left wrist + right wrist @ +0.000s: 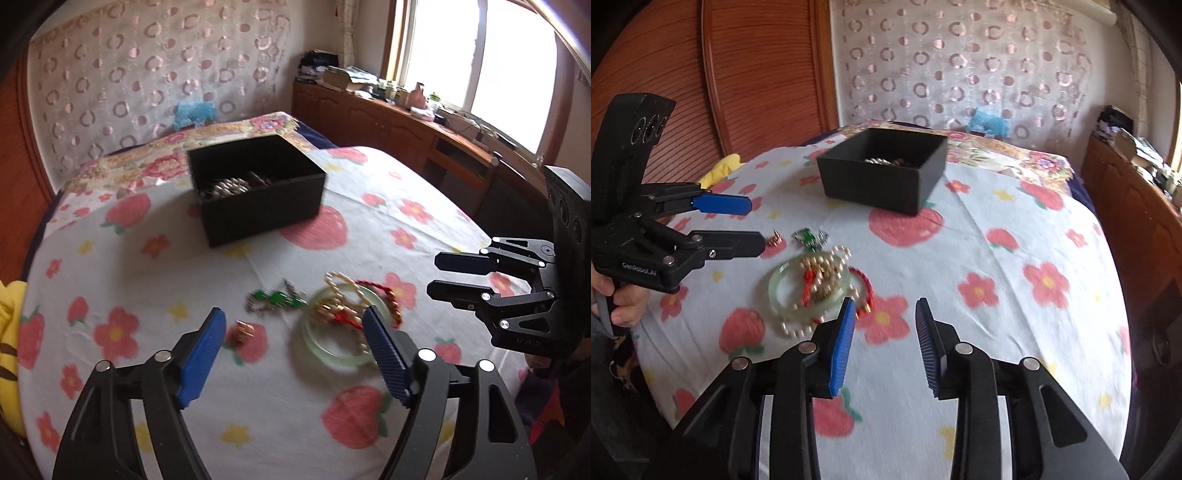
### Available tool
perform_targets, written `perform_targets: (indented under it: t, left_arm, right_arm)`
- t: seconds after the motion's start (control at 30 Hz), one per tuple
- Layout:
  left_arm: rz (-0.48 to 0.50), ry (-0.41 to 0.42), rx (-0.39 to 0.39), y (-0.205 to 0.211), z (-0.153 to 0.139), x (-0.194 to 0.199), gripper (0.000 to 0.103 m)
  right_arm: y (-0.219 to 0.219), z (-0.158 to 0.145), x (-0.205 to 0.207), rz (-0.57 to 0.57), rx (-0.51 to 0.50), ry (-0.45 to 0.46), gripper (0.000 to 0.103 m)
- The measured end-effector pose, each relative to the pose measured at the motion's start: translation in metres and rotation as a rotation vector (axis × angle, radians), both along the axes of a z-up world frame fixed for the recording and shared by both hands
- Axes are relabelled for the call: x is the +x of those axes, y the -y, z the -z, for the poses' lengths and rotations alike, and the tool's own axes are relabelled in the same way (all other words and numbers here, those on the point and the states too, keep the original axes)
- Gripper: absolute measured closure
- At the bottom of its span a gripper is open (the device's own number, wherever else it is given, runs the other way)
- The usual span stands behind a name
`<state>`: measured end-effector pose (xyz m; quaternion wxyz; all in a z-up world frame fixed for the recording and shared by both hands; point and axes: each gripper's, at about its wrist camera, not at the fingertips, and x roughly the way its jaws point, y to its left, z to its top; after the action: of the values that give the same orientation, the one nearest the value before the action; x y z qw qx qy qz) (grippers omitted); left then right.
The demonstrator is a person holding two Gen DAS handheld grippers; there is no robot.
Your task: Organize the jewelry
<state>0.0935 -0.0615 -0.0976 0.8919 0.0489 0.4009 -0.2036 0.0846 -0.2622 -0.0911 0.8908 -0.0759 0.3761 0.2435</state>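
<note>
Left wrist view: left tongs (293, 332) spread wide with nothing between the pads, hovering above the jewelry on the strawberry-print cloth (147, 280).
Right tongs: right tongs (884, 321) partly spread and empty, just beside the near edge of the pile; no earlier frame to compare.
Surface: whether the cloth covers a bed or a bench I cannot tell.
Loose jewelry: pale green bangle (781, 295) lies flat, with a pearl strand (827, 266) and a red braided cord (866, 291) draped over and through it; green-stone piece (809, 238) just beyond; small copper-coloured earring (775, 240) at the left side, beside the left tongs' fingertips.
Destination: black box (875, 184) stands open, well apart from the pile at the far side; beaded pieces already lie inside.
Step in hand: judged to be the approach for a next pickup.
Doing it well: take the separate pieces first, or pinch the bangle's rim where no strand crosses it, since the pearls and cord would likely drag along; lift slowly and watch for trailing loops.
Small items: the earring likely needs the pads lowered right onto the cloth and closed squarely, else it may slip out or the fabric be pinched too.
Writing: raised lettering on the left gripper body reads roughly "GenRobot.AI"; nothing else legible.
</note>
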Motion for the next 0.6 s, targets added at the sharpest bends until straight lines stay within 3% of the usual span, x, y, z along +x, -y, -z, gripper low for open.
perform_targets:
  t: [0.47, 0.6]
  left_arm:
    - [0.076, -0.096, 0.028, 0.044, 0.035, 0.007, 0.026]
    - [0.074, -0.085, 0.059, 0.049, 0.040, 0.009, 0.026]
  right_arm:
    - [0.019, 0.024, -0.008, 0.062, 0.013, -0.039, 0.062]
    - [0.021, 0.026, -0.009, 0.055, 0.027, -0.046, 0.062]
